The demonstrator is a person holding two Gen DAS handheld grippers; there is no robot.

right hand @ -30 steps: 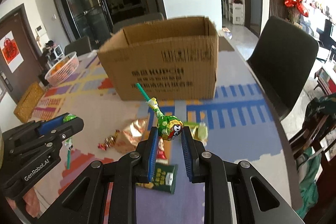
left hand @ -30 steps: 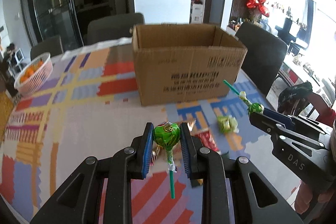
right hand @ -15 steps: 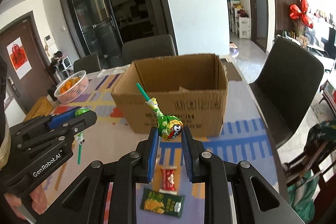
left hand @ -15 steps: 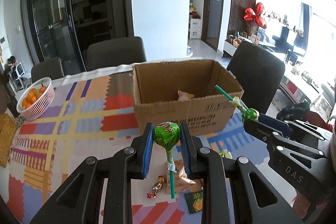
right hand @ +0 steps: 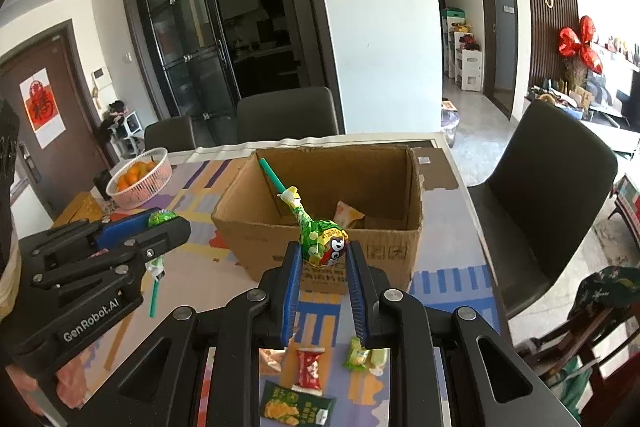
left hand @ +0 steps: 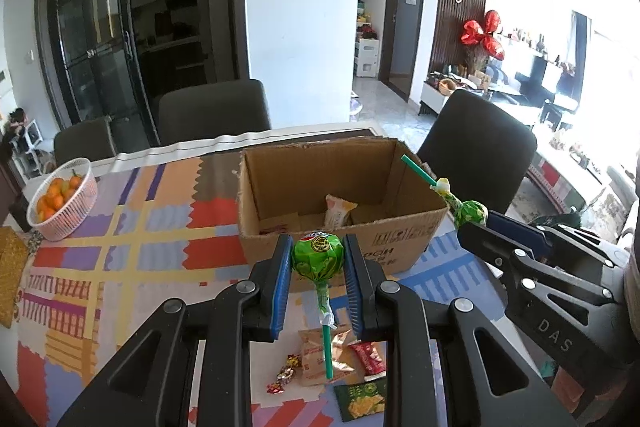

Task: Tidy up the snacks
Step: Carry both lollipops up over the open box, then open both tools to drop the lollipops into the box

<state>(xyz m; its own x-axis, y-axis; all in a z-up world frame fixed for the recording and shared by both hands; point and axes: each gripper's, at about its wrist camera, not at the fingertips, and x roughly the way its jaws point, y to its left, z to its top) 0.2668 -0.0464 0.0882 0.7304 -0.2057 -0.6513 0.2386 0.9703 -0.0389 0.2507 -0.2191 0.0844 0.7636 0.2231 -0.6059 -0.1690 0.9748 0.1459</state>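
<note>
My left gripper [left hand: 318, 259] is shut on a green lollipop [left hand: 318, 258], stick hanging down, held high before the open cardboard box [left hand: 280, 243]. My right gripper [right hand: 323, 250] is shut on a second green lollipop [right hand: 322, 242], its green stick pointing up and left over the box [right hand: 240, 227]. A cream snack packet [left hand: 338, 209] lies inside the box. Each gripper shows in the other's view: the right one [left hand: 476, 223] at the box's right corner, the left one [right hand: 164, 221] left of the box.
Loose snack packets lie on the colourful tablecloth below the grippers: red packet [right hand: 310, 367], dark green packet [right hand: 296, 407], pale green candy [right hand: 356, 355], small wrapped candies [left hand: 286, 373]. A white basket of oranges [left hand: 82, 201] stands at the far left. Dark chairs [left hand: 476, 143] surround the table.
Both grippers have risen with their lollipops and moved toward the box, so its inside now shows. The loose snacks have dropped low in both views.
</note>
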